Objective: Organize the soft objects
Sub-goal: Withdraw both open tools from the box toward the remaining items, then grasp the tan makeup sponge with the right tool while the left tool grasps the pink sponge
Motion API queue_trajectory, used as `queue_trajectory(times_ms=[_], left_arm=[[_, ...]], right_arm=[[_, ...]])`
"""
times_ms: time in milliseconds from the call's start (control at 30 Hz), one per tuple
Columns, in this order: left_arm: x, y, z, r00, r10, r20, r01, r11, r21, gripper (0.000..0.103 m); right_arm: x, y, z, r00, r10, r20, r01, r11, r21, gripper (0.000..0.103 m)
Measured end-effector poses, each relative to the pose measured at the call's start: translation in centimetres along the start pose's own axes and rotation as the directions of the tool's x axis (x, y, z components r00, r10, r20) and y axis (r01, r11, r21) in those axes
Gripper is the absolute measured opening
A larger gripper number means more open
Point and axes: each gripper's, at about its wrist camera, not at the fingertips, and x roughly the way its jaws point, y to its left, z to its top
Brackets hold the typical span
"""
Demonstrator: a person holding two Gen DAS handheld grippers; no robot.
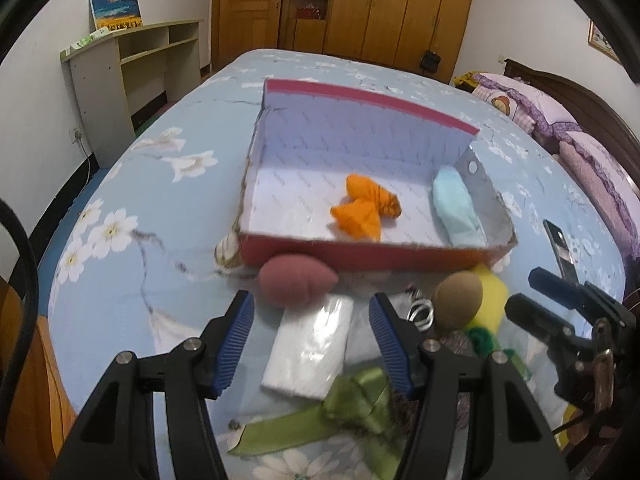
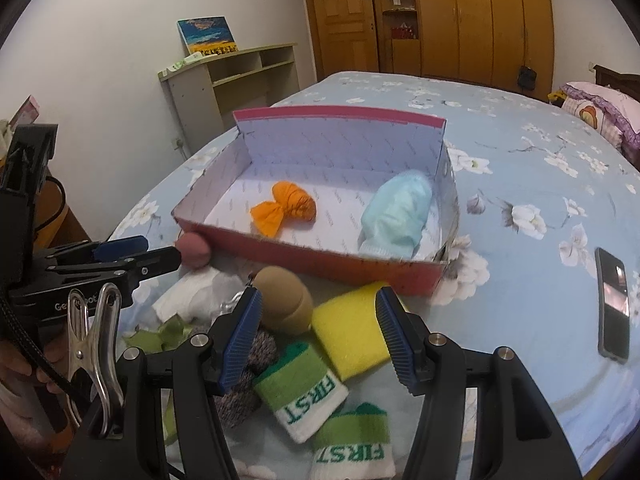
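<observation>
We hold both claws released above the near pile: our left gripper [image 1: 312,344] over a white tissue pack [image 1: 310,348], our right gripper [image 2: 318,336] over a yellow sponge [image 2: 352,332]. Farther off, the red box [image 2: 320,258] holds a knotted orange cloth [image 2: 286,208] and, right, a pale blue sock [image 2: 396,212].

Black grippers [image 1: 312,344] with ribbed blue jaws, silver screws.
</observation>
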Motion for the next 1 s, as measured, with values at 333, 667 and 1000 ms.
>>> queue_trajectory(times_ms=[333, 667, 1000], left_arm=[[1.3, 0.8, -0.7, 1.0, -0.002, -0.02, 0.002, 1.0, -0.01, 0.063], [3.7, 2.0, 0.4, 1.0, -0.012, -0.021, 0.011, 0.999, -0.052, 0.063], [5.3, 1.8, 0.7, 0.999, -0.028, -0.03, 0.026, 0.998, -0.054, 0.063]], right_arm=[[0.8, 0.5, -0.8, 0.999, 0.029, -0.025, -0.029, 0.999, 0.015, 0.06], [2.8, 1.4, -0.7, 0.996, 0.072, -0.05, -0.071, 0.997, 0.017, 0.06], [5.1, 2.3, -0.4, 0.996, 0.059, -0.072, -0.06, 0.998, -0.016, 0.053]])
